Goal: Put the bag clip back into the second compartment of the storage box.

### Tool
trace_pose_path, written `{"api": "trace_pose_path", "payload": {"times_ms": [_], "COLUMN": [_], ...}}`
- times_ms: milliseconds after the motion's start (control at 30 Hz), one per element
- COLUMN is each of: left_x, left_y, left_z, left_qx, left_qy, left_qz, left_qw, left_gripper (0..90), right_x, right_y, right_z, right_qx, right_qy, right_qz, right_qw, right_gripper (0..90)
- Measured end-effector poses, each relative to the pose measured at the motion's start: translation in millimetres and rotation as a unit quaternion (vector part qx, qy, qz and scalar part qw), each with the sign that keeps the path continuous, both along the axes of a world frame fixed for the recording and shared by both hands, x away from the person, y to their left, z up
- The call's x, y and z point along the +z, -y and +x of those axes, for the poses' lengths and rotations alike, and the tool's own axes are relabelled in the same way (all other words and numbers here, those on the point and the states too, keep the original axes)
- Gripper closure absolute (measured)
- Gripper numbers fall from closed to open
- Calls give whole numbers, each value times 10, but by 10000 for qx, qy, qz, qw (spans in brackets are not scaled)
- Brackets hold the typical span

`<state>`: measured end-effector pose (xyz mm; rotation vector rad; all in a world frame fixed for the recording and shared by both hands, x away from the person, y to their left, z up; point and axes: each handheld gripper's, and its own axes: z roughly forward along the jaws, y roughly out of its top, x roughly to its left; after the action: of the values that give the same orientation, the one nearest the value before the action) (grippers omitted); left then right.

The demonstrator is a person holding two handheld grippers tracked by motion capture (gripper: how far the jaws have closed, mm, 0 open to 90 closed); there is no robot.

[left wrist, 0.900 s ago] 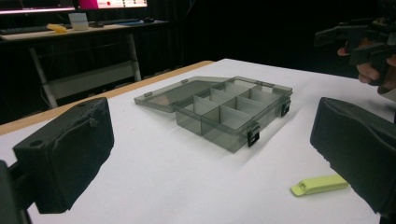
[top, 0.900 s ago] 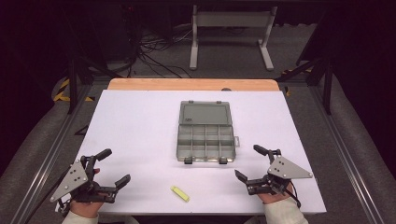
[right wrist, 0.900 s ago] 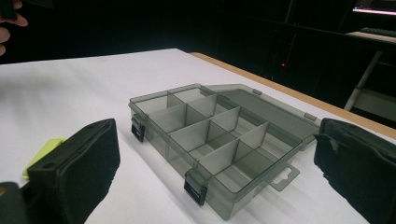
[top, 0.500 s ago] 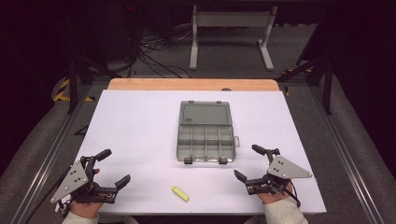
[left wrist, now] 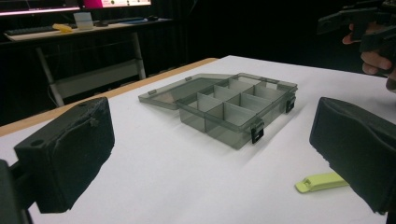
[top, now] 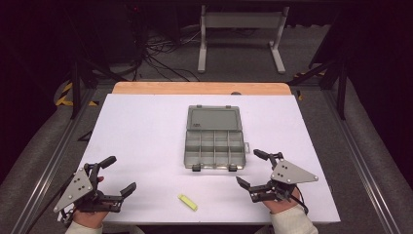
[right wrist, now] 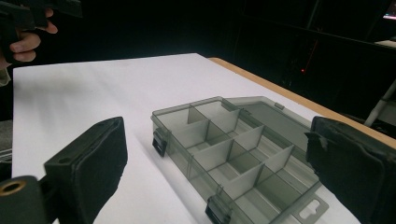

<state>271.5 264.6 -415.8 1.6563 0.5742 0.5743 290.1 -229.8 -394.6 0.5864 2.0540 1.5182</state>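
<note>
Nothing has moved: both released grippers, left gripper (top: 116, 176) and right gripper (top: 253, 168), flank the smoky translucent compartment box (top: 214, 139).

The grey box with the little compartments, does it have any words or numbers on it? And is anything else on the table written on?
No words or numbers can be read anywhere.
Grey box: there is a small dark mark on its open lid in the high view, too small and blurred to read.
Yellow-green piece: plain, no writing to be seen.
White table: no writing.
Screens at the far top of the left gripper view: only bright strips, nothing readable.
</note>
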Motion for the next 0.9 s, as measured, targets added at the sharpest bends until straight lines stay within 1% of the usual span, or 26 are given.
{"api": "trace_pose_path", "payload": {"times_ms": [100, 133, 300, 400, 467, 633, 800, 900], "left_x": [-2, -1, -4, -7, -4, -7, -7, -7], "left_y": [2, 0, 8, 12, 5, 12, 18, 8], "left_z": [3, 5, 14, 14, 10, 14, 16, 17], "left_qx": [9, -3, 5, 7, 7, 8, -2, 2], "left_qy": [-2, -12, 22, 12, 4, 6, 6, 3], "left_qz": [-4, 23, 24, 7, 20, 6, 24, 8], "left_qw": [10000, 10000, 10000, 10000, 10000, 10000, 10000, 10000], "left_gripper": [4, 4, 4, 4, 4, 4, 4, 4], "right_x": [34, 51, 81, 93, 107, 139, 154, 166], "right_y": [-51, -89, -231, -319, -363, -498, -656, -729], "right_z": [8, 14, 35, 55, 67, 102, 140, 162], "right_qx": [49, 101, 328, 446, 508, 654, 790, 868], "right_qy": [-22, -29, -94, -32, -36, -126, -195, -229], "right_qz": [8, 15, 23, 39, 29, 2, -99, -83], "right_qw": [10000, 9999, 9994, 9990, 9987, 9978, 9966, 9959], "right_gripper": [67, 73, 81, 79, 78, 69, 67, 70]}}
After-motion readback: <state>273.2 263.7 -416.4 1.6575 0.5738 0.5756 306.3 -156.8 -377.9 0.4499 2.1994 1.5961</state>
